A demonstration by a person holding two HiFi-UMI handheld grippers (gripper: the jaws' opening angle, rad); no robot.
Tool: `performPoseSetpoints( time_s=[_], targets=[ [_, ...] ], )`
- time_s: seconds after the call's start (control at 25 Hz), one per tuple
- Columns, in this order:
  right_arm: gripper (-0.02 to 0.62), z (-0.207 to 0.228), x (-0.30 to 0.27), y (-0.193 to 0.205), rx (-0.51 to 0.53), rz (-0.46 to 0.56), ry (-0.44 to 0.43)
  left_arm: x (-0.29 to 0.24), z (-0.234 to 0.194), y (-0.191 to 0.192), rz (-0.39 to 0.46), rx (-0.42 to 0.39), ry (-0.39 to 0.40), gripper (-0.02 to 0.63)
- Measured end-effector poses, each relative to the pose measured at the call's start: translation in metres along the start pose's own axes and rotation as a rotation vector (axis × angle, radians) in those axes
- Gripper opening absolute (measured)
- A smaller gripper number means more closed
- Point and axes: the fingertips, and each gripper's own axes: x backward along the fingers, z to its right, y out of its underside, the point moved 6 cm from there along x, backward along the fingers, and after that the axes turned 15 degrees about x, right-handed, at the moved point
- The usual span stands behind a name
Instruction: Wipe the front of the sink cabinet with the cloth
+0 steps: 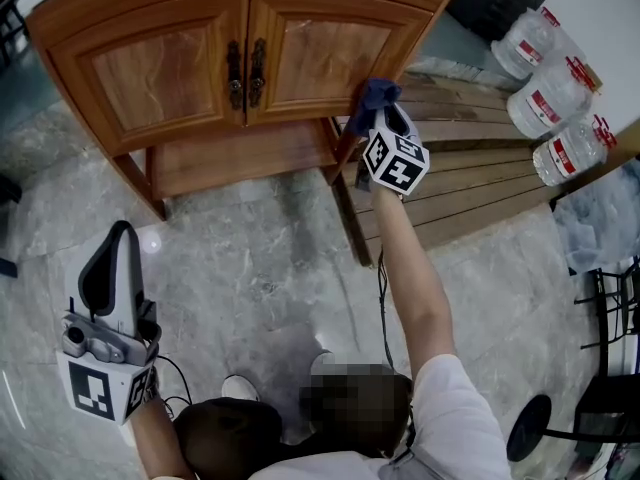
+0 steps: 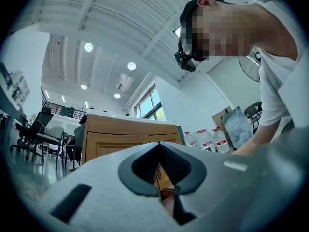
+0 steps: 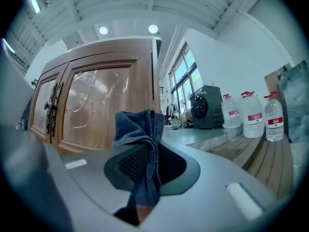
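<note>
Grey stone floor (image 1: 250, 258) fronts the sink cabinet (image 1: 170, 68); right tongs (image 1: 386, 110) pinch the blue cloth (image 1: 372, 94) at its right corner, upper centre; left tongs (image 1: 118, 236), lower left, closed, empty.

– Can any print be read here?
– None. The water bottles (image 1: 548, 96) wear red-and-white labels (image 3: 233, 113), but the lettering is too small to make out.
– And the cubes?
– The left marker cube (image 1: 92, 390) and the right marker cube (image 1: 397, 161) show only black-and-white square patterns, with no letters or numbers.
</note>
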Motion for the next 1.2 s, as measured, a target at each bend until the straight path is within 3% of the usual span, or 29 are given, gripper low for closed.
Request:
performPoseSetpoints(
  time_s=[0.4,0.76,0.88,1.04,1.2],
  targets=[
    [0.064,0.006,-0.001,0.004,0.019,0.026,-0.022,-0.009,-0.003,0.018,-0.033,0.008,0.000,0.005],
    [0.064,0.019,0.038,-0.008,0.016,0.111,-0.089,-0.035,-0.044,0.058,-0.113,0.099,-0.079,0.005],
    [0.064,0.019,0.053,-0.013,-0.020,0.095,-0.117,-0.057,-0.049,0.062,-0.147,0.137,-0.093,0.005],
    [0.064,0.011,0.074,-0.037,-0.045,0.046,-0.172,-0.087,-0.042,0.049,-0.220,0.191,-0.066,0.005],
    [0.064,0.002,0.098,-0.103,-0.002,0.016,-0.258,-0.111,-0.033,0.000,-0.264,0.254,-0.087,0.005]
  ],
)
